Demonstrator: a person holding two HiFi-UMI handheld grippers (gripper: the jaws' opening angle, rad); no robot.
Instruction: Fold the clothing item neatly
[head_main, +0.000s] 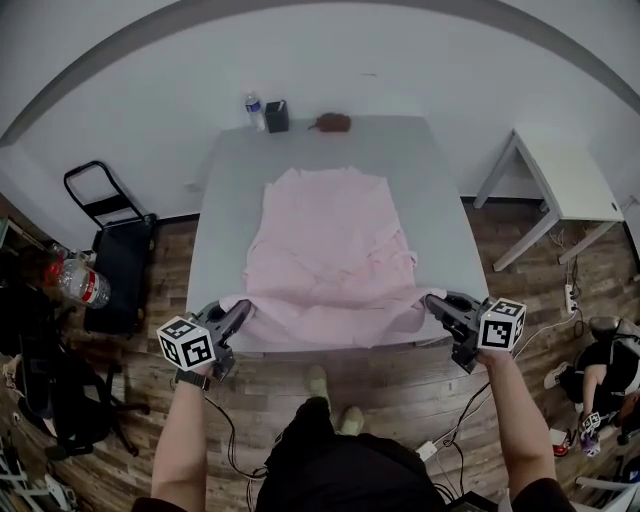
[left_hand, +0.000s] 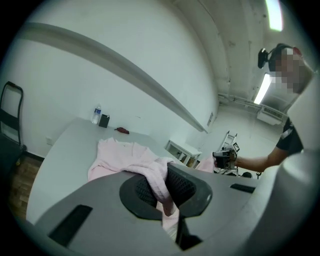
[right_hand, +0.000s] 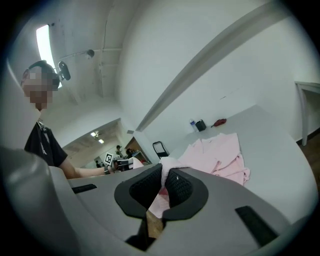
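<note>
Wood-plank floor all round. In the middle, a grey table, its long side running away from the person. Off to the right, well apart, a white side table. To the left, on the floor, a black hand truck and, nearer, a large clear plastic bottle with a red cap. Along the table's far edge, in a row: a small water bottle, a black box just beside it, then a small dark red object, all well apart from the cloth.

Spread over the table's middle, a pink garment, rumpled, its near hem drawn out to the near edge and stretched between the two tools. Left gripper clamped on the near left corner, fabric pinched between its jaws and hanging below them. Right gripper clamped likewise on the near right corner, a fold bunched over the jaw tops. Both at the table's near edge, level with each other, aimed toward the far wall and slightly down.
</note>
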